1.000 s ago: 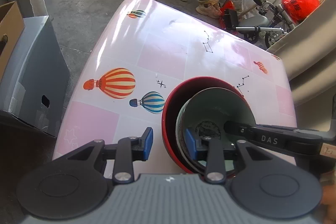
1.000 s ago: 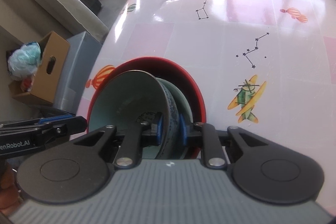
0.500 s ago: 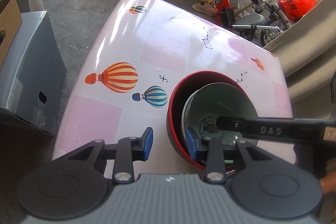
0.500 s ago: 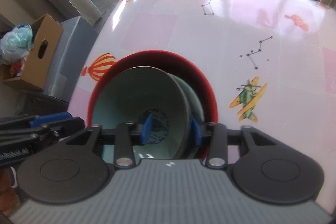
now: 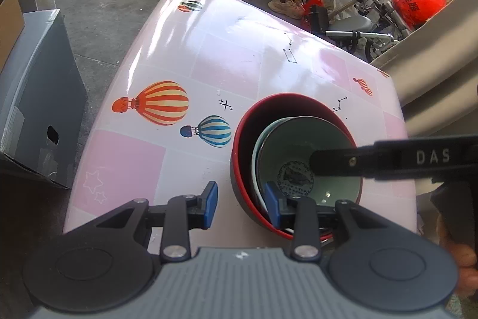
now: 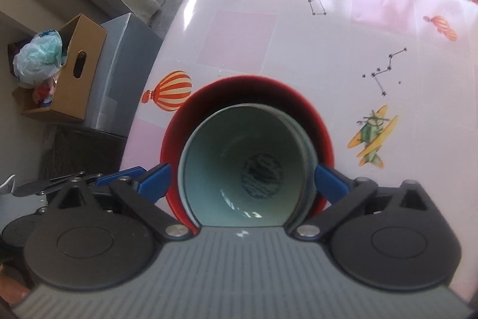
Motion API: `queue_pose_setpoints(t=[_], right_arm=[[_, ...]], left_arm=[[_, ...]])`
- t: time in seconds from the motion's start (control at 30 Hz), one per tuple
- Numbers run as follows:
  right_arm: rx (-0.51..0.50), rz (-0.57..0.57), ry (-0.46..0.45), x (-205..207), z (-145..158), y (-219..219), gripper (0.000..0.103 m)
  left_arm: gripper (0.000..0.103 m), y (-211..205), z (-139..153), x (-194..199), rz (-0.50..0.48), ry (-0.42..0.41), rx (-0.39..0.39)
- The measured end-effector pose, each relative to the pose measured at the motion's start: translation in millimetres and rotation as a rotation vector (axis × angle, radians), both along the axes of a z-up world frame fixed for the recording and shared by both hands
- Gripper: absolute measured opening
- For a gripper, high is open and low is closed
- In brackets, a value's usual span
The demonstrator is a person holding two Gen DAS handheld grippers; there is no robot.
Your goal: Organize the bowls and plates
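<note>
Left wrist: left hand-held gripper spread apart, straddling red bowl wall; pale green bowl nested inside, on counter. Right wrist: right hand-held gripper wide apart around the bowls, probably not touching.

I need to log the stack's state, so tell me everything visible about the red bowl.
The red bowl is the largest and outermost of the nested stack: glossy red inside and on the rim, darker grey outside, likely ceramic or melamine. It sits upright on the balloon-print table, near the table's near edge. A pale green bowl rests inside it. The left tongs straddle its near wall, open, with one blue pad inside; whether they touch is unclear.
</note>
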State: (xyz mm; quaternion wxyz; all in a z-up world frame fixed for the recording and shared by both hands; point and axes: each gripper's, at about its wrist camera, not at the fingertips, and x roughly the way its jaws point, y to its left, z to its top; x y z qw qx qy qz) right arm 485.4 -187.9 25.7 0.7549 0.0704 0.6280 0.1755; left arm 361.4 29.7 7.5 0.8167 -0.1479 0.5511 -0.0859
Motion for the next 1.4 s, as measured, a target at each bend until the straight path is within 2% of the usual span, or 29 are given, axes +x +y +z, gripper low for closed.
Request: queue_pose_setpoints(t=[0.17,0.23,0.3,0.33,0.37,0.43,0.53,0.63,1.0,1.4], right_arm=[[-0.011,-0.033,-0.053,-3.6,9.2,-12.8,0.101],[-0.014,-0.034,-0.091,-8.0,12.7,-17.0,0.097],[-0.029,-0.052,-0.123,-13.4,14.5,-21.9,0.079],[-0.027,-0.056,-0.135,-16.8,14.9,-24.6,0.062],[-0.019,-0.06,-0.138,-19.0,13.6,-28.0,0.051],[-0.014,-0.064,-0.146,-25.6,9.5,-32.6,0.041],[-0.044,-0.047,-0.154,-32.5,-0.5,-32.2,0.02],[-0.075,-0.047,-0.187,-36.6,-6.7,-31.4,0.01],[0.063,-0.157,-0.206,-37.7,-9.6,-53.9,0.005],[-0.139,-0.026,-0.329,-50.8,-15.3,-19.4,0.007]], left_arm=[[0.035,0.4,0.0,-0.9,0.0,-0.004,0.002],[0.035,2.0,-1.4,-1.2,0.005,-0.002,0.005],[0.034,3.5,-3.0,-1.7,0.008,-0.001,0.005],[0.034,3.6,-3.8,-1.8,0.008,0.0,0.008],[0.033,3.7,-4.5,-1.8,0.006,0.001,0.012],[0.029,3.3,-5.4,-1.7,0.003,0.0,0.016],[0.024,2.5,-4.9,-1.2,-0.004,-0.001,0.016],[0.023,2.0,-5.1,-1.6,-0.008,-0.007,0.019],[0.023,3.8,-5.9,-1.5,-0.003,-0.008,0.012],[0.023,4.5,-6.6,0.7,0.007,-0.005,0.004]])
